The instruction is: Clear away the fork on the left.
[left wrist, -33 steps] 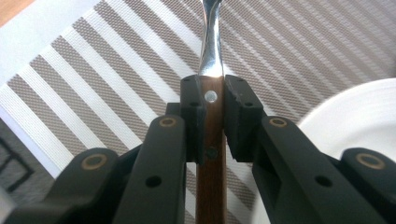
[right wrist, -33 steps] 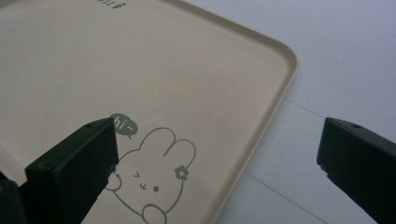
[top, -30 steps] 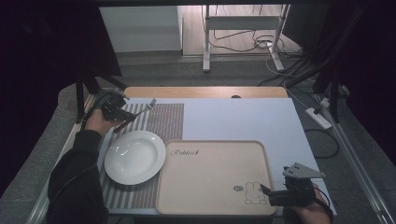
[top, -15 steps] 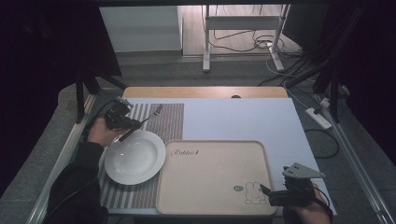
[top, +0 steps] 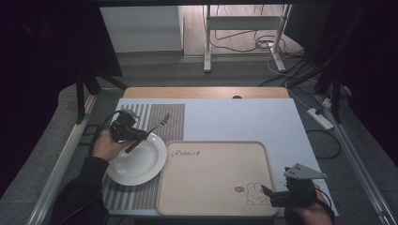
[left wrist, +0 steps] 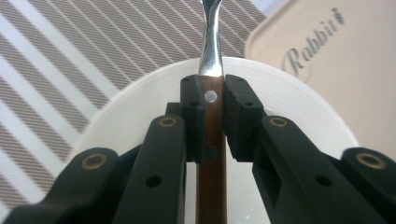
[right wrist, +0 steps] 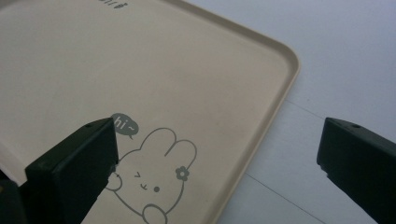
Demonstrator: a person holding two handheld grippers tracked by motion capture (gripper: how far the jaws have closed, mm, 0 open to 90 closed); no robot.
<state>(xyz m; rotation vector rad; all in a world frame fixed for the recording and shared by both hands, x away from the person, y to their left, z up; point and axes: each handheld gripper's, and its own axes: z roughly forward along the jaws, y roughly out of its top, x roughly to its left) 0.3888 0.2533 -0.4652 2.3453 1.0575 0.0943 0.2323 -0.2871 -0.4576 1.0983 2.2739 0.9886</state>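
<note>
Holding a fork over a plate was the job in hand, and here is how to do it well.

The table (top: pixel 244 117) was the biggest thing, and it lay under both grippers. The tan tray (top: pixel 220 178) sat next, with a bunny drawn on it. The right gripper (top: pixel 272 194) waited at the tray's near corner. Its jaws stood wide apart with nothing between them, and the bunny (right wrist: pixel 149 182) showed just past the left jaw. I think that gripper should wait right there and keep out of the way.

The striped mat (top: pixel 162 119) lay under the white plate (top: pixel 141 164). The plate sat just beside the tray, maybe touching it; I could not tell.

The left gripper (top: pixel 136 136) hung above the plate's far rim. Its jaws were squeezed tight on the fork (left wrist: pixel 211 116). They pinched the brown wooden handle, close to where the shiny metal neck began. The prongs stuck out past the jaw tips, over the mat. The rest of the handle ran back between the jaws.

To do this step well, I think the squeeze should stay firm, because the handle looked smooth and could slip. The fork should come down slowly and flat. The jaws should let go only when the fork rests on something, so it does not clatter or knock the plate.
</note>
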